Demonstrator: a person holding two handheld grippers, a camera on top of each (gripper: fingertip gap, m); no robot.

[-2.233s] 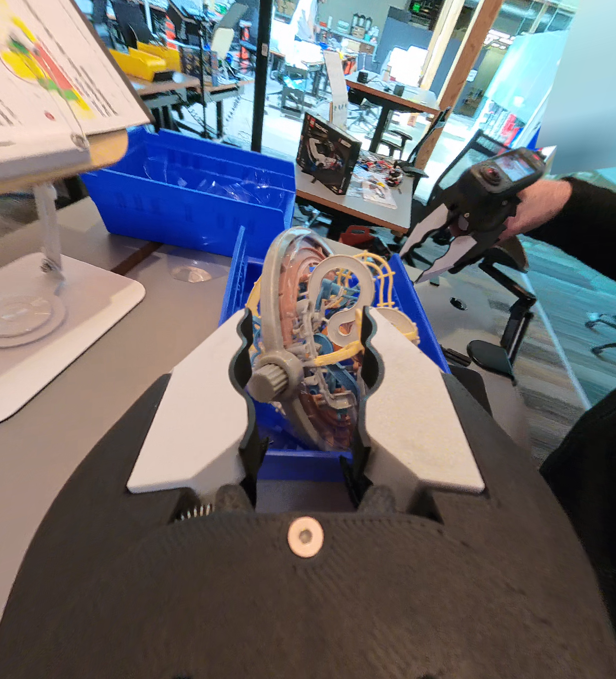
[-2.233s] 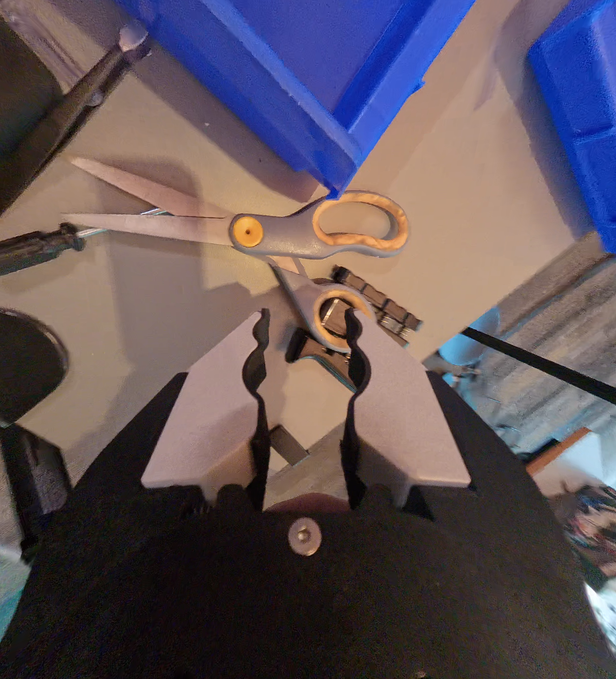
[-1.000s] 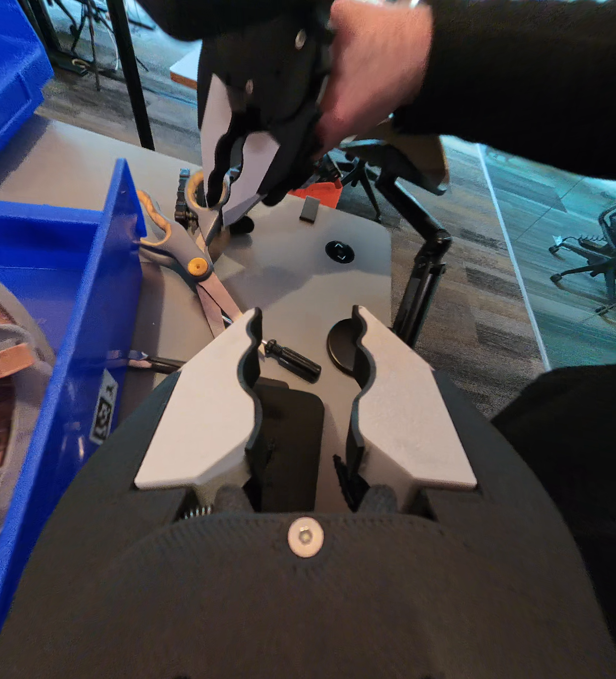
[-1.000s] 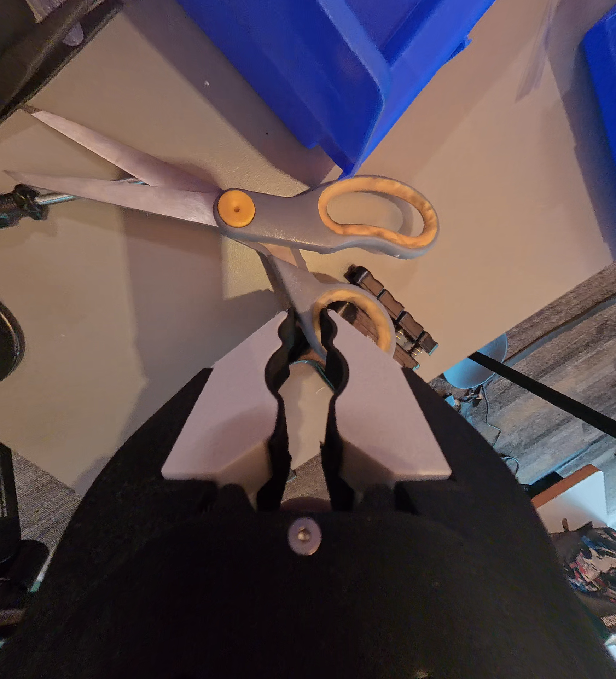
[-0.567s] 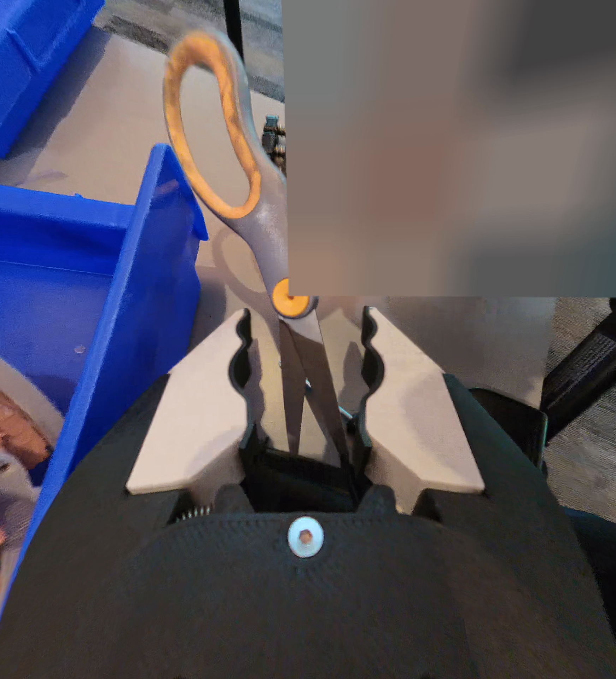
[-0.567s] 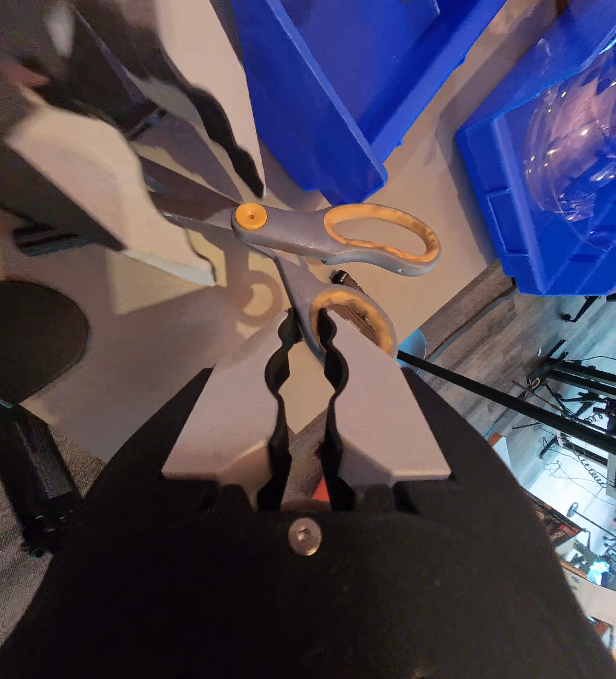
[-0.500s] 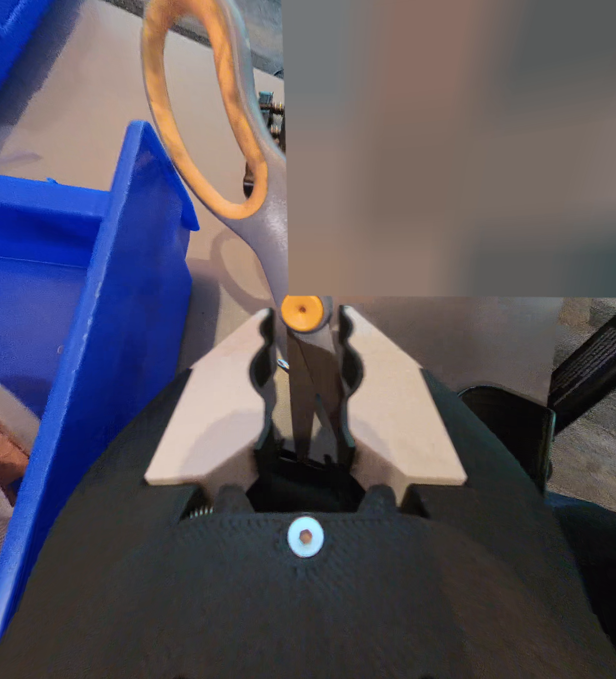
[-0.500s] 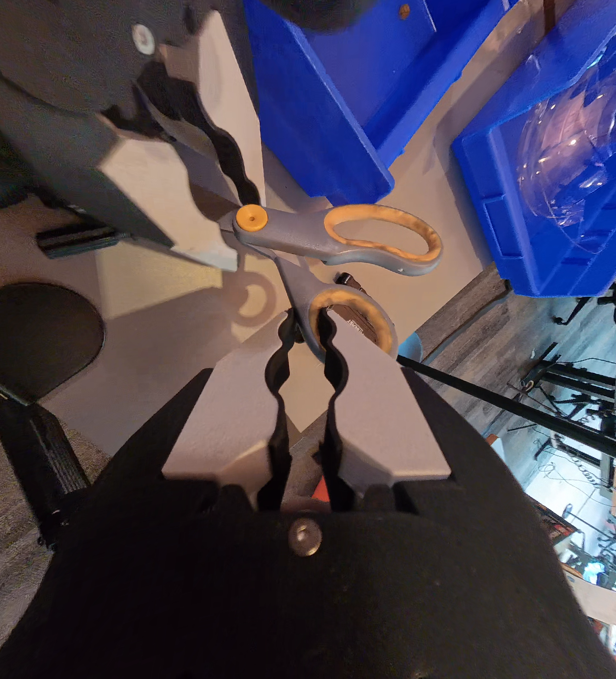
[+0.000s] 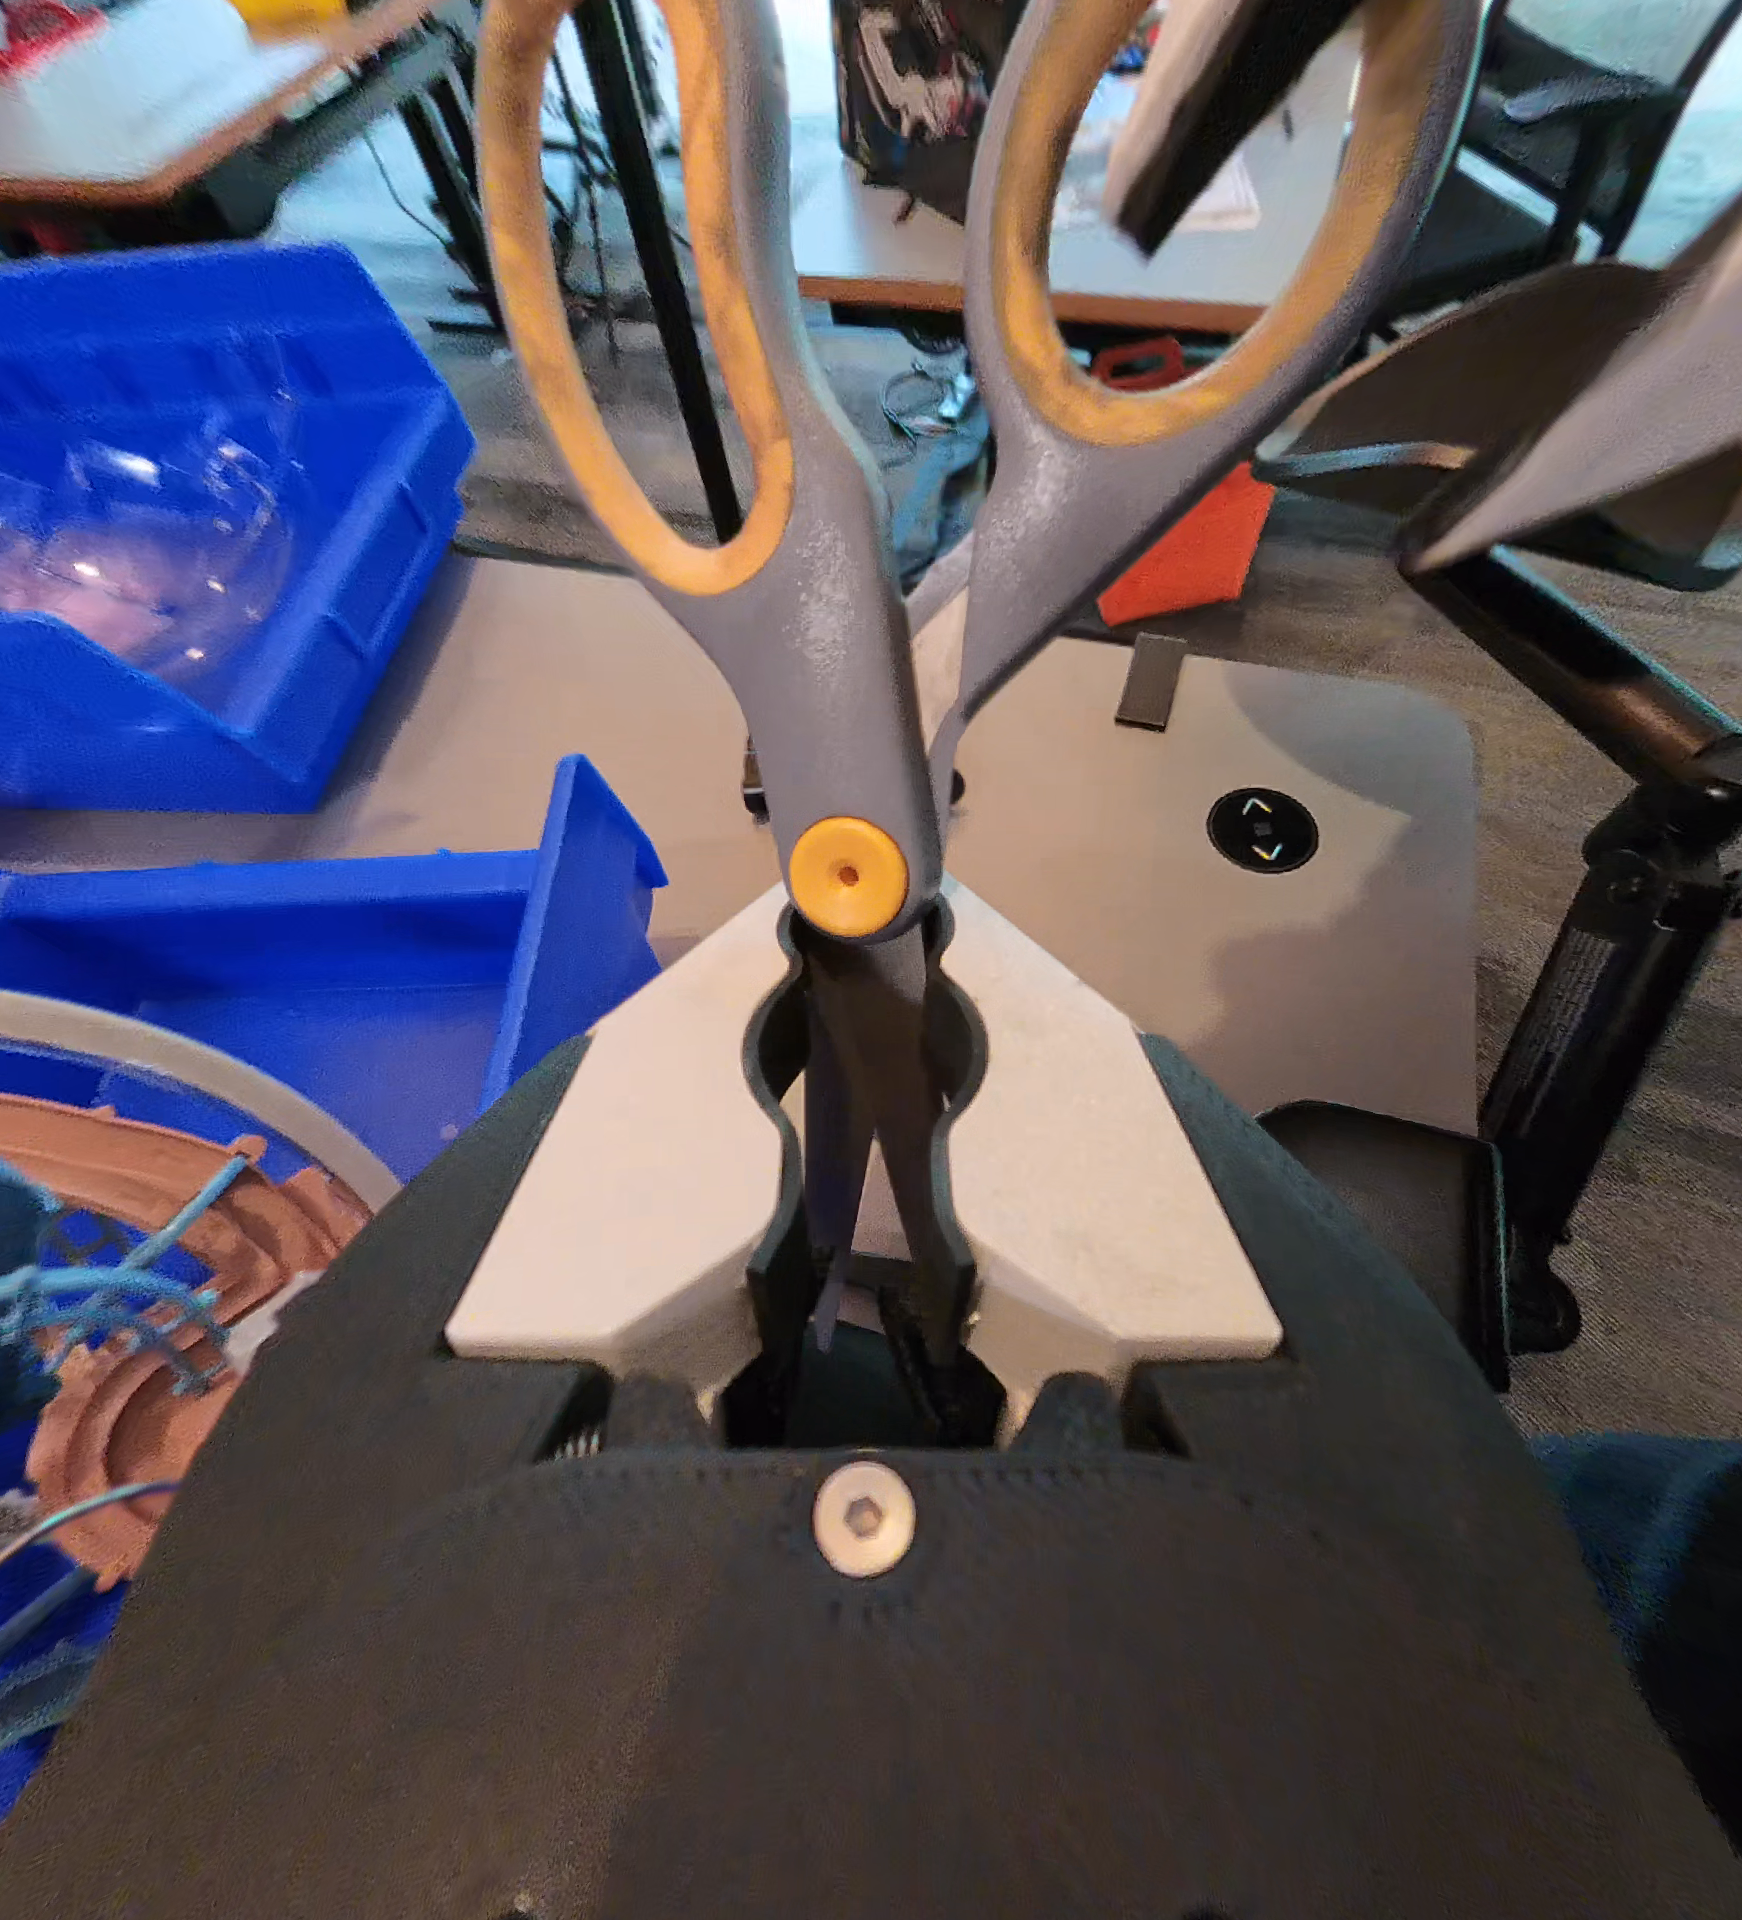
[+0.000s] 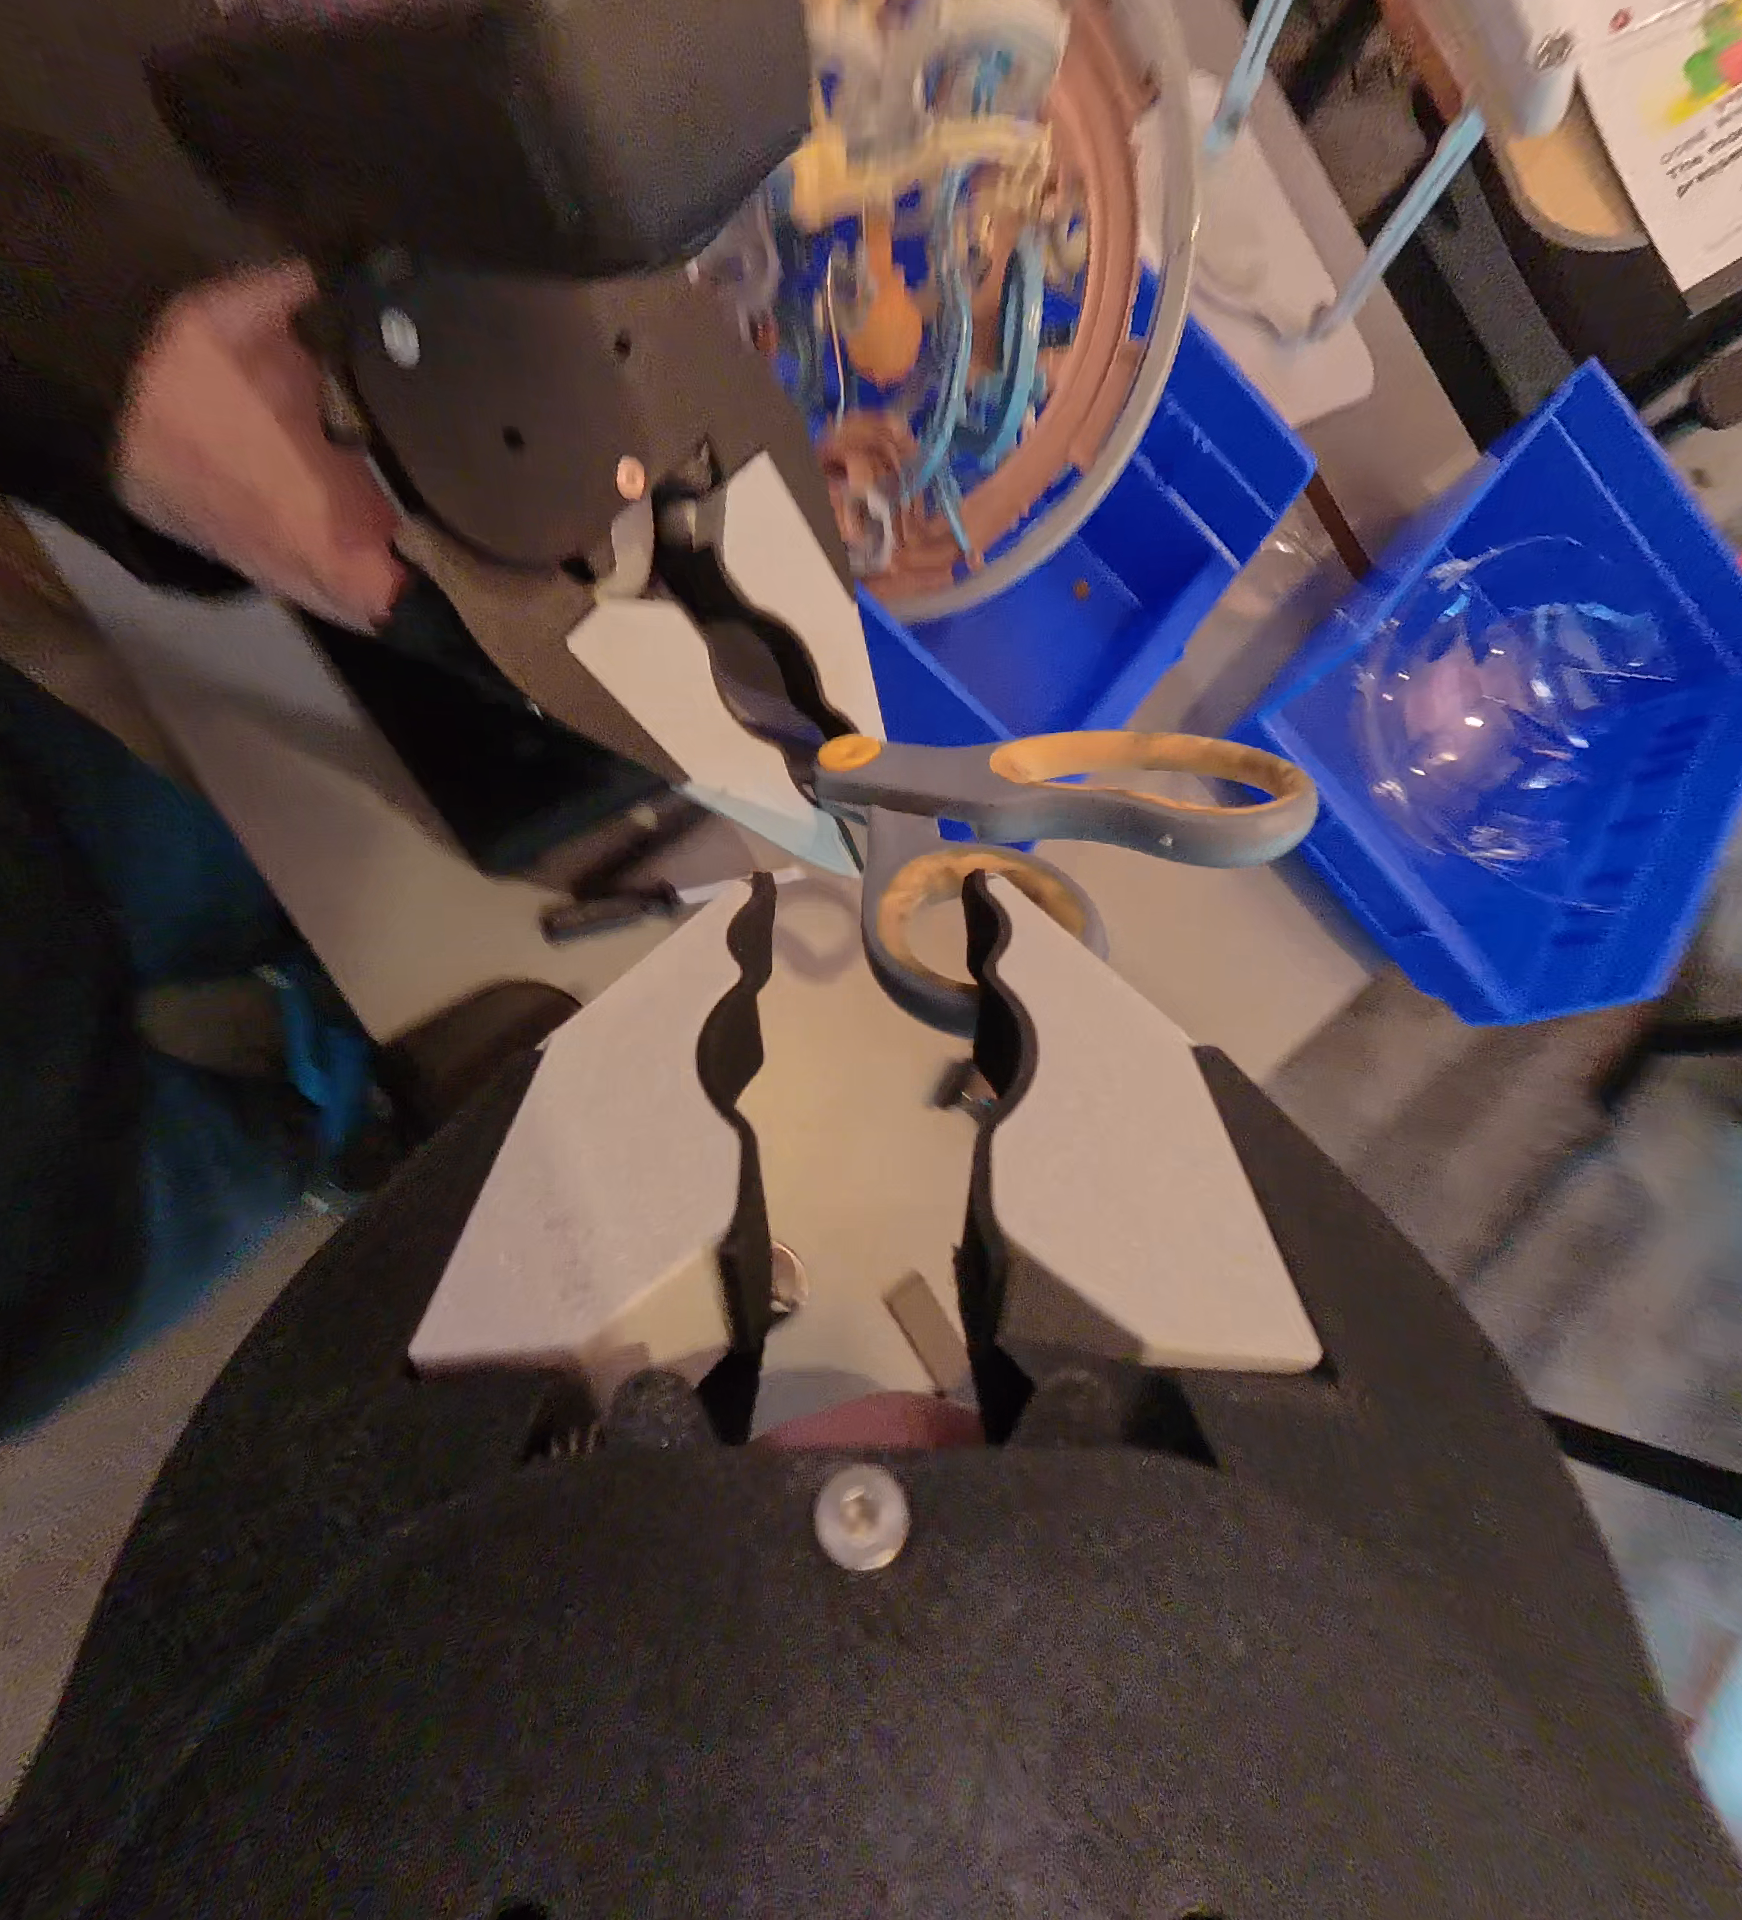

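Observation:
Grey scissors with orange-lined handles are held off the grey table. My left gripper is shut on their blades just below the orange pivot, handles pointing away from it. In the right wrist view the left gripper holds the scissors from the upper left. My right gripper is open; its right finger pokes through the smaller handle loop. It also shows in the left wrist view, straddling the right loop's side.
A blue bin beside my left gripper holds a round maze toy. Another blue bin farther off holds a clear dome. A black clamp arm stands at the table's right edge. A printed sheet sits on a stand. Some 9 cm of space lies between my two pairs of fingers.
My left gripper has let go of the maze toy, swung right and shut on the scissors' blades. The scissors have come up off the table. My right gripper, earlier shut on the small loop, has opened.

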